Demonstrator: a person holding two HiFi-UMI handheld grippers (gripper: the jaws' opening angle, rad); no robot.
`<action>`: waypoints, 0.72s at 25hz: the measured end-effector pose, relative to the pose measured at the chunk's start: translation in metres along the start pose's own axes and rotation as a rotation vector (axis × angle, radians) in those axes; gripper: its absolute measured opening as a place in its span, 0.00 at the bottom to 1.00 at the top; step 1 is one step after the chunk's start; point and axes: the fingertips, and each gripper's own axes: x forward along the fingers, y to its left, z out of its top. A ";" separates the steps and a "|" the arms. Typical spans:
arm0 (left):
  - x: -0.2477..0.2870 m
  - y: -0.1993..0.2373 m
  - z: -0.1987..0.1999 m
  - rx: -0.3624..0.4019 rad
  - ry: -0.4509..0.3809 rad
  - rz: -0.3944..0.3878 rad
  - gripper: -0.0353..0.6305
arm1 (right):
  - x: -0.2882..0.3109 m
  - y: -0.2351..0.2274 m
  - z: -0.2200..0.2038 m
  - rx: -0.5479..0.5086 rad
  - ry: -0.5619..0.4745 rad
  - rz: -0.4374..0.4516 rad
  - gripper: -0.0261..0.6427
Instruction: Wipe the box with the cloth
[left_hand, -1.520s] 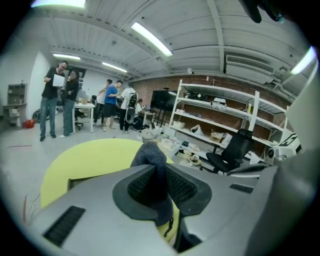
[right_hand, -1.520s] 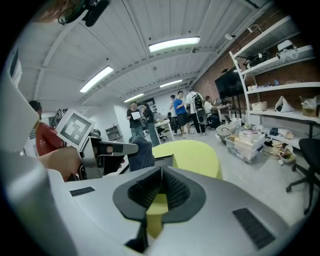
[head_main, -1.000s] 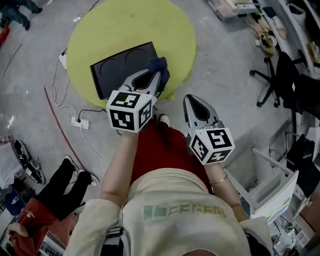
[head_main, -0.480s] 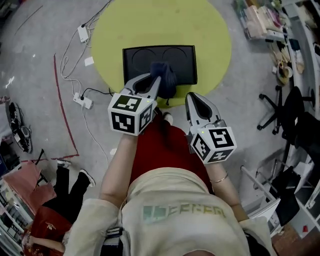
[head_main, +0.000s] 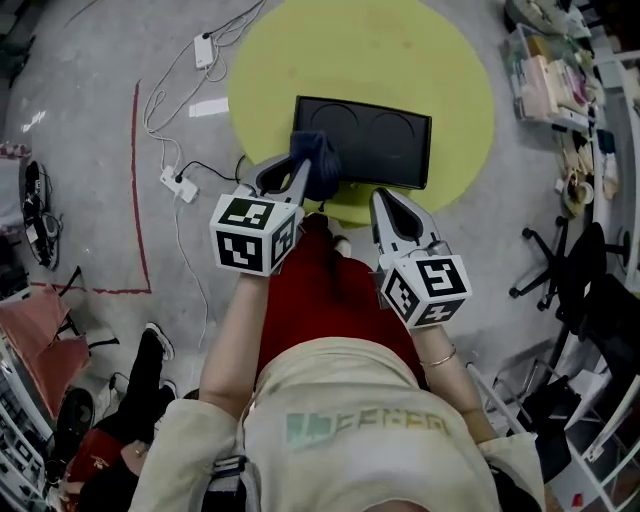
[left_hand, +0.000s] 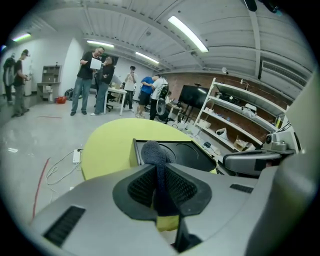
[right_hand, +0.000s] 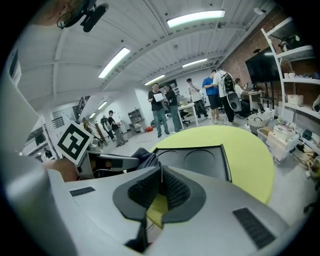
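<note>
One cloth (head_main: 320, 158) in left gripper (head_main: 297, 172); one box (head_main: 385, 142).

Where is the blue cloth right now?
In the head view, the cloth is pinched in the left gripper, over the near left corner of the black box on the yellow table.

Can't see box (head_main: 385, 140) lower-left corner behind cloth (head_main: 322, 165), nor cloth tail, buried inside left gripper (head_main: 296, 170).
</note>
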 end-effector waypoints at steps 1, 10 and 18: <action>-0.005 0.005 0.000 -0.003 -0.006 0.013 0.15 | 0.002 0.005 0.001 -0.007 -0.001 0.009 0.10; -0.047 0.025 -0.003 -0.006 -0.051 0.108 0.15 | -0.001 0.034 0.008 -0.050 -0.028 0.069 0.09; -0.085 0.017 -0.004 0.021 -0.111 0.169 0.15 | -0.032 0.040 0.014 -0.072 -0.092 0.076 0.10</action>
